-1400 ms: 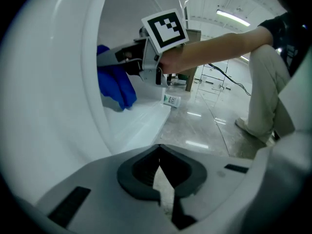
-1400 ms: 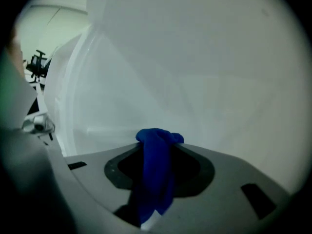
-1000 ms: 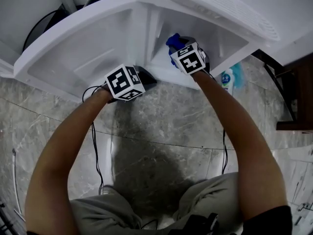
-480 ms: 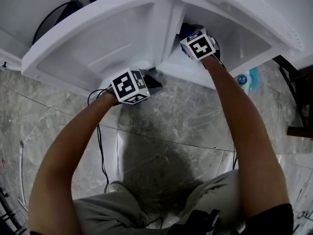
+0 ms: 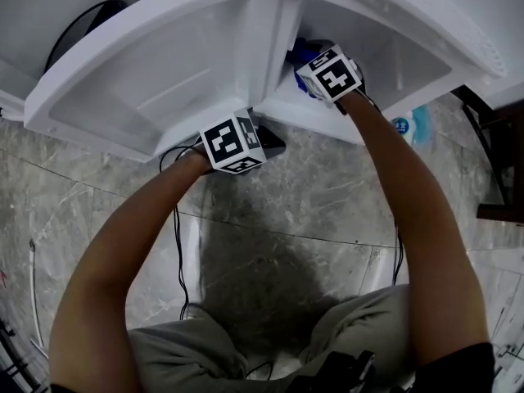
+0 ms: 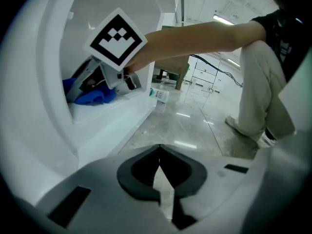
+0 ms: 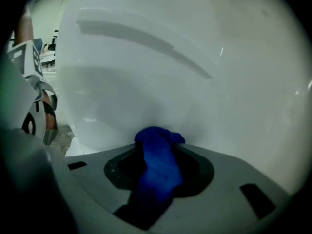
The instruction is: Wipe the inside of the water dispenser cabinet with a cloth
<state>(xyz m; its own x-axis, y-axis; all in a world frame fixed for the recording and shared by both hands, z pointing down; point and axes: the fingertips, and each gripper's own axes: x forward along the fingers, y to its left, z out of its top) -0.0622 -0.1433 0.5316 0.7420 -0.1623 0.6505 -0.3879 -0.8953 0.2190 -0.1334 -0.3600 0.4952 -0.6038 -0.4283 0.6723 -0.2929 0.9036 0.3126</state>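
Seen from above, I am crouched in front of an open white water dispenser cabinet [image 5: 385, 64], a gripper in each hand. Its door [image 5: 155, 80] is swung wide open.

My right gripper [image 7: 158, 150] reaches inside the cabinet. Its jaws are clamped on a bunched blue cloth [image 7: 156, 172], which fills the gap between them and spills out past the tips. The front fold of the cloth sits right up against the cabinet's smooth white inner wall; I cannot tell whether it actually presses on it. From above, the cloth shows as a patch of blue just inside the cabinet opening, ahead of the gripper's marker cube.

My left gripper [image 6: 159, 152] is outside the cabinet, near its lower front edge where the door meets the body. Its jaws are closed together with nothing between them.

A small bottle [image 5: 401, 127] lies on the grey marble floor [image 5: 286, 203], close beside the cabinet on the side away from the door.
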